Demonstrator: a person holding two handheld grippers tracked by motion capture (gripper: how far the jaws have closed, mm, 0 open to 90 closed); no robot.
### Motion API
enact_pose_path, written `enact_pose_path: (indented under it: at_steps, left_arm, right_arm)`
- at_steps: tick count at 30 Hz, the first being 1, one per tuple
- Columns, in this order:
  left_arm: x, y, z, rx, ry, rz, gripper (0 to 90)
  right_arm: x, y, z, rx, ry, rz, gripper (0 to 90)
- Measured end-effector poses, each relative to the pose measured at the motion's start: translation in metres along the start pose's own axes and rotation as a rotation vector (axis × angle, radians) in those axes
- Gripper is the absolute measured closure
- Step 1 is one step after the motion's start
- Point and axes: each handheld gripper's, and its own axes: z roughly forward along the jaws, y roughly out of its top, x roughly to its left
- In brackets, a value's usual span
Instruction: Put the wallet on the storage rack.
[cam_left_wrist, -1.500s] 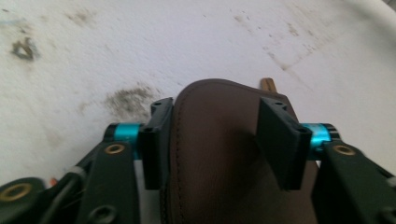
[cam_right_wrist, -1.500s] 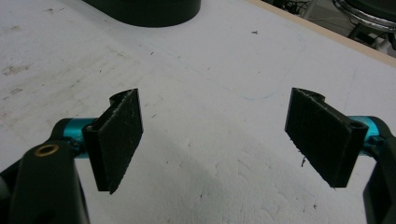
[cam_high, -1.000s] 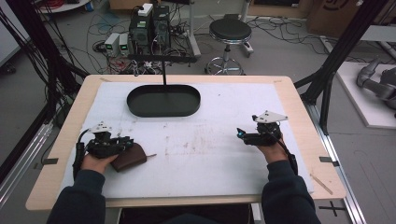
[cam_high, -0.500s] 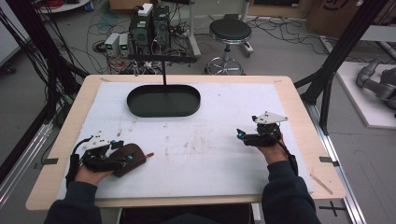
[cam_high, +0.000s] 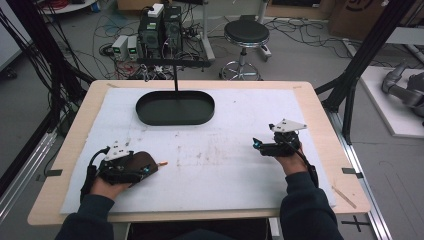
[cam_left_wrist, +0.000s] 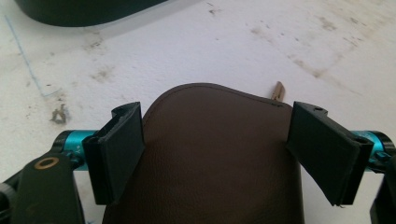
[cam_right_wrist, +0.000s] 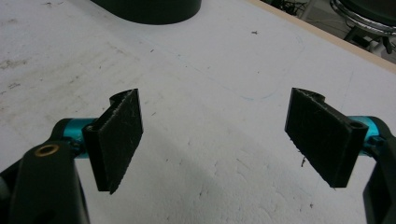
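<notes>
Left gripper (cam_left_wrist: 212, 154) spread wide astride soft brown leather pouch (cam_left_wrist: 205, 158), likely light and floppy, best pinched at edge; right gripper (cam_right_wrist: 215, 144) wide, empty.

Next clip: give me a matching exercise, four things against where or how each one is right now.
Things:
1. brown pouch
2. black tray
3. left tool
4. right tool

Places or states:
A. far side of the mat, nothing in it
B. open, with bare mat between its jaws
C. flat on the mat near the person's left hand
D. open, with its jaws either side of the pouch

Pairs: 1-C, 2-A, 3-D, 4-B
</notes>
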Motion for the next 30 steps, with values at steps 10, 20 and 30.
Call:
enact_pose_path:
  at_steps: [10,20,30]
  left_arm:
    - [0.026,0.014,0.024,-0.011,0.074,-0.117,31.0]
    - [0.014,0.014,-0.003,-0.091,0.011,-0.067,34.5]
    - [-0.007,0.001,-0.002,0.0,0.014,0.012,24.9]
  right_arm:
    - [-0.001,0.0,-0.002,-0.001,-0.007,0.003,19.4]
    - [-0.002,-0.002,-0.003,-0.001,-0.004,0.013,19.4]
    - [0.001,0.0,0.0,0.003,0.004,0.001,19.4]
